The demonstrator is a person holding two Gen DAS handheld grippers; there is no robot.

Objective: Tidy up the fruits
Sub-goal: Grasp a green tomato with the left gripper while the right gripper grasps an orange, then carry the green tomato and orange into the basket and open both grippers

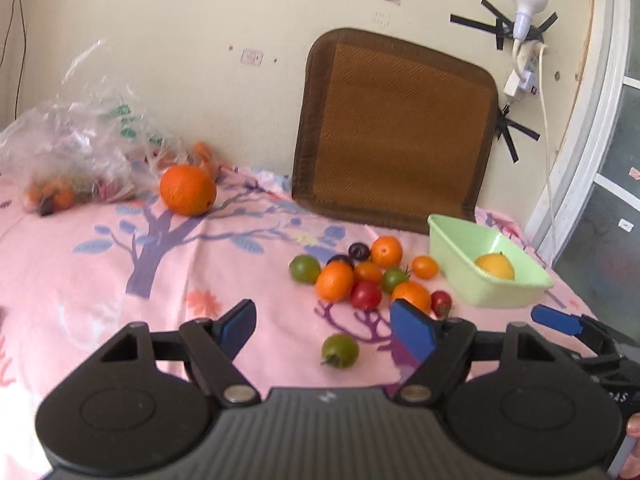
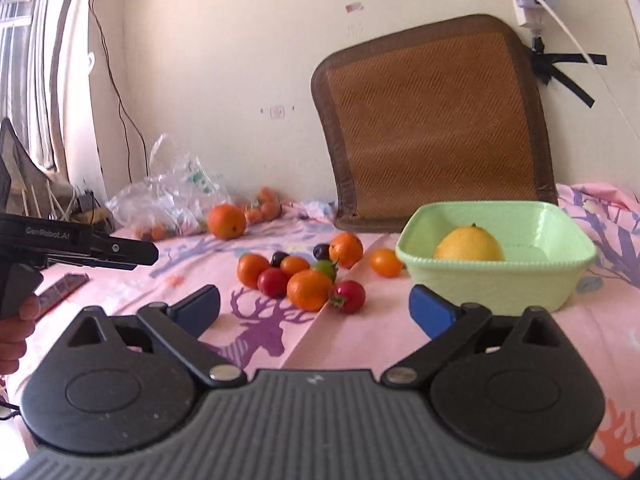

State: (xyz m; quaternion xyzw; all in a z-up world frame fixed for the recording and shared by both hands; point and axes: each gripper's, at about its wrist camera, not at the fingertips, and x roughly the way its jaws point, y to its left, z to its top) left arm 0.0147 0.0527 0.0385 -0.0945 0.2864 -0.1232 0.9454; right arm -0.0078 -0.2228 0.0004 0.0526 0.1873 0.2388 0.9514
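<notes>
Both the left gripper (image 1: 324, 320) and right gripper (image 2: 316, 306) are held wide and empty. The small fruits (image 2: 308, 272) lie clustered beside the green basin (image 2: 496, 280), which contains one lemon (image 2: 468, 245). If one fruit is pinched from the touching pile, neighbours may be nudged and rolled across the soft pink sheet (image 2: 360, 340).

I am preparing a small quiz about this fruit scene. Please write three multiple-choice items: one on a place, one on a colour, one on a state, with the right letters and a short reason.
1. Where is the yellow fruit?
A. inside the green basin
B. inside the plastic bag
C. on the brown mat

2. What colour is the lone tomato nearest the left gripper?
A. red
B. green
C. purple

3. How do the jaws of the right gripper stand?
A. shut on a tomato
B. shut on nothing
C. open and empty

Key:
1 A: the yellow fruit lies within the green basin.
2 B: the lone tomato before the left gripper is green.
3 C: the right gripper shows a wide gap between its blue pads, holding nothing.
</notes>
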